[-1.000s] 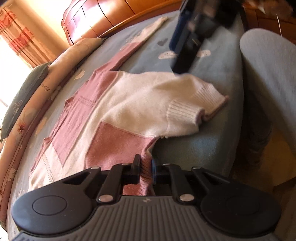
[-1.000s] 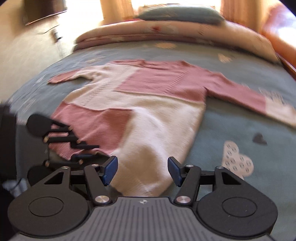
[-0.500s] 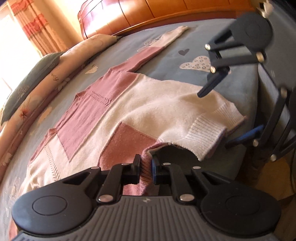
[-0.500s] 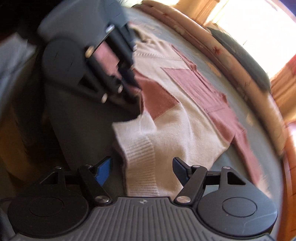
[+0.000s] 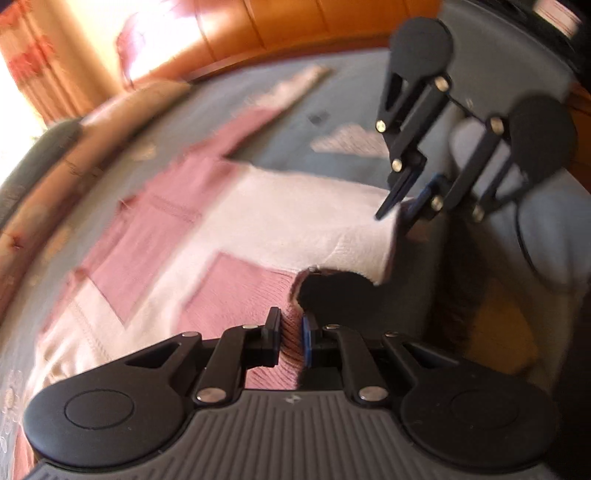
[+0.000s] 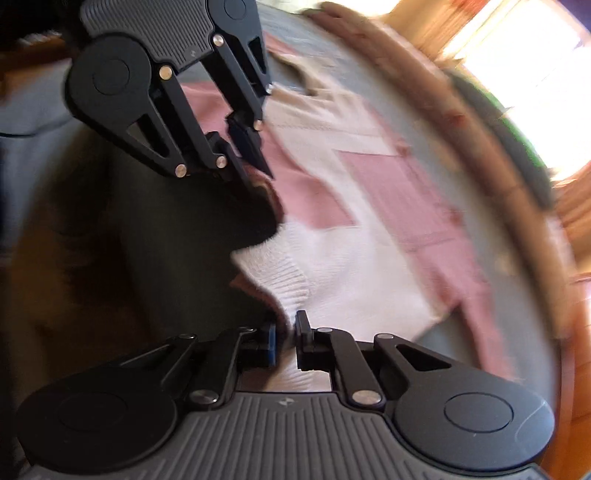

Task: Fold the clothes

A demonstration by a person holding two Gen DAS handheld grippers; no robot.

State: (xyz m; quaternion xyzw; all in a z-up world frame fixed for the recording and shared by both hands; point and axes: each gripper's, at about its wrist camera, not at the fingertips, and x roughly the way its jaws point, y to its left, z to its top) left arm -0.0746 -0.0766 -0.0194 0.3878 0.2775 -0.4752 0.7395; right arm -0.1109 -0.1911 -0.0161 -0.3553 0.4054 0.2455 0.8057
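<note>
From the left wrist camera, the pink-and-cream sweater [image 5: 236,236] lies spread on the blue bedsheet [image 5: 354,88], its ribbed hem at the near edge of the bed, where the mattress drops off into shadow. One sleeve [image 5: 291,92] stretches away toward the wooden headboard [image 5: 280,33], with bare sheet on its right. A rolled quilt [image 5: 48,184] lines the far left side. The left gripper [image 5: 291,332] points steeply down, its jaws pinching the pink corner of the hem. The right gripper [image 5: 400,208] reaches in from the upper right, its jaws having just closed, and its fingertips meet on the cream corner of the hem

From the right wrist camera, the sweater [image 6: 369,240] runs away to the upper right, bordered by the quilt [image 6: 461,122] and a bright window [image 6: 524,62]. The bed's edge falls away on the left into a dark gap. The right gripper [image 6: 286,339] angles down, its jaws pressed onto the cream ribbed hem. The left gripper [image 6: 258,173] comes in from the top left, nipping the pink corner. The hem sags between the two grips
</note>
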